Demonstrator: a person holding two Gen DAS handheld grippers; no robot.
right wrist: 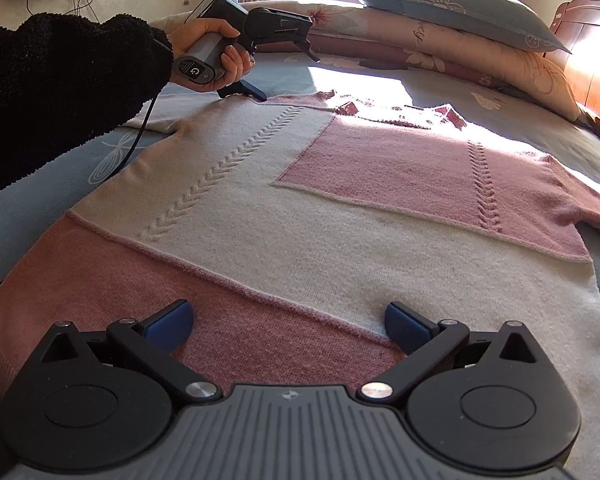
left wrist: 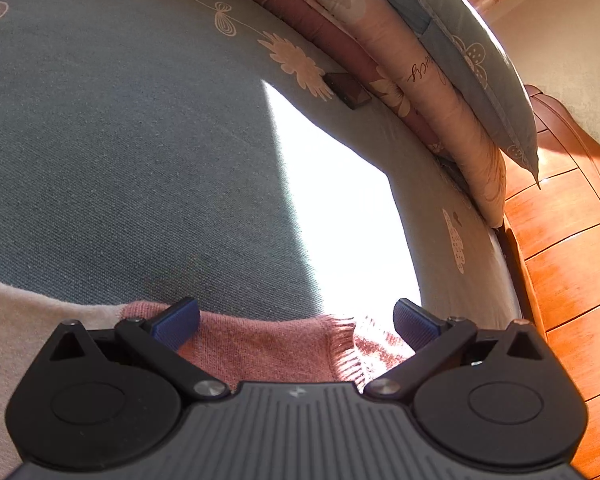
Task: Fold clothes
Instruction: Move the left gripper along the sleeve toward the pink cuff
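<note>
The pink-and-cream sweater point(right wrist: 300, 208) is seen spread flat and unfolded on the blue bedsheet point(left wrist: 120, 160), with no fold visible in either view, so the whole folding is judged to be outstanding. The right gripper point(right wrist: 288, 326) is held wide open over the pink band at the near end of the sweater, nothing being gripped between its blue pads point(right wrist: 168, 326). The left gripper point(left wrist: 296, 324) is likewise spread wide and empty, with the fringed pink far edge just below and between its fingers and bare sheet ahead.

A blue pillow point(right wrist: 460, 8) tops folded floral quilts point(right wrist: 440, 46) on the bedsheet point(left wrist: 120, 140).
</note>
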